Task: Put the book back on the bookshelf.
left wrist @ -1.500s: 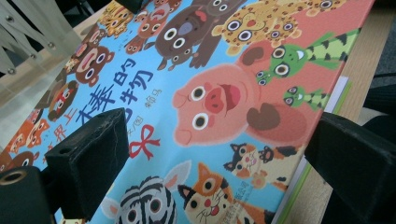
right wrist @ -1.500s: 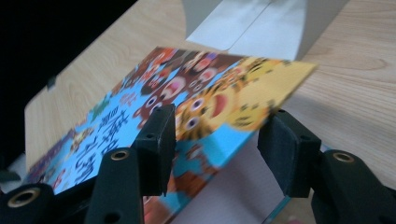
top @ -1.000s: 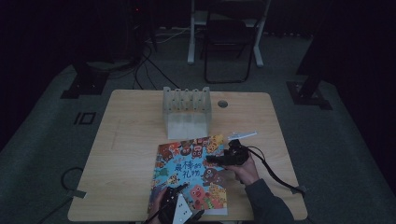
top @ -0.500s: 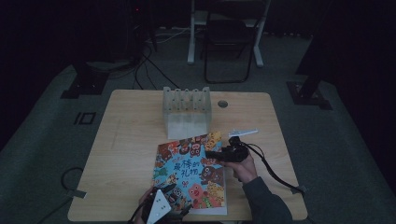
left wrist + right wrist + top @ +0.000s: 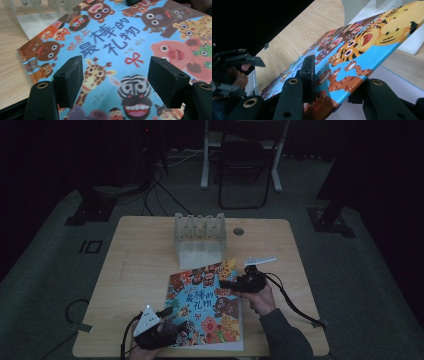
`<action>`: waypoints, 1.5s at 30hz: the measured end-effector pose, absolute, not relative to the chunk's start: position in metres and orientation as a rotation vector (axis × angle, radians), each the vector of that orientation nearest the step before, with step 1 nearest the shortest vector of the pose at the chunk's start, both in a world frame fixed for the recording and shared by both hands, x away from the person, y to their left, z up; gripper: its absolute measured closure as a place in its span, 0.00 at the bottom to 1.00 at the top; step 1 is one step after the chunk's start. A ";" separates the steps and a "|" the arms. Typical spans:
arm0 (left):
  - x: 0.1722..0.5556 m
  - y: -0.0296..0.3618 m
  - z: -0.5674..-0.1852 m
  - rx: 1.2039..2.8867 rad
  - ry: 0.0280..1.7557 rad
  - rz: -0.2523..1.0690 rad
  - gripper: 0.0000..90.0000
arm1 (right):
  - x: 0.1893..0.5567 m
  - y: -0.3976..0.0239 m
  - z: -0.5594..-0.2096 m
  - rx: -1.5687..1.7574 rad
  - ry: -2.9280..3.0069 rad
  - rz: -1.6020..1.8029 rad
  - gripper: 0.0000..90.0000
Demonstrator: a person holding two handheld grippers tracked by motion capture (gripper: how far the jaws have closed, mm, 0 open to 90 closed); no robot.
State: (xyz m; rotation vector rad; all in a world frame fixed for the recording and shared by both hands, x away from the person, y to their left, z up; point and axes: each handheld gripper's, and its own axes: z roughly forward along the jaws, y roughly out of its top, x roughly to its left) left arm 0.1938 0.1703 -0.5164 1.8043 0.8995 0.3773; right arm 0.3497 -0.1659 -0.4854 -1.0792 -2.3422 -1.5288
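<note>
— Where is the picture book (image 5: 205,307) lying?

— It is lying on the wooden table (image 5: 140,265), at six o'clock from the clear rack (image 5: 199,240).

— What is my right gripper (image 5: 234,283) doing?

— I am pinching the book's front cover with it, at the three o'clock edge. The cover is tilting up off the pages.

— And my left gripper (image 5: 172,312)?

— It is hanging over the book's seven o'clock corner. Its jaws have just been closing, but they are standing apart and holding nothing.
</note>
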 end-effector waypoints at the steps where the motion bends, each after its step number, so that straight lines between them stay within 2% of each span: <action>1: 0.194 0.170 -0.516 1.804 0.900 0.377 0.32 | 0.350 -0.166 -0.485 -1.079 -2.342 -1.529 0.72; 8: 0.206 0.187 -0.518 1.759 0.989 0.306 0.33 | 0.347 -0.168 -0.483 -1.080 -2.357 -1.541 0.72; 17: 0.214 0.204 -0.518 1.693 1.027 0.260 0.43 | 0.343 -0.169 -0.479 -1.069 -2.378 -1.567 0.72; 22: 0.216 0.209 -0.517 1.670 1.035 0.198 0.45 | 0.342 -0.172 -0.476 -1.063 -2.394 -1.572 0.72; 45: 0.231 0.211 -0.513 1.723 1.042 0.249 0.42 | 0.332 -0.182 -0.464 -0.982 -2.462 -1.661 0.72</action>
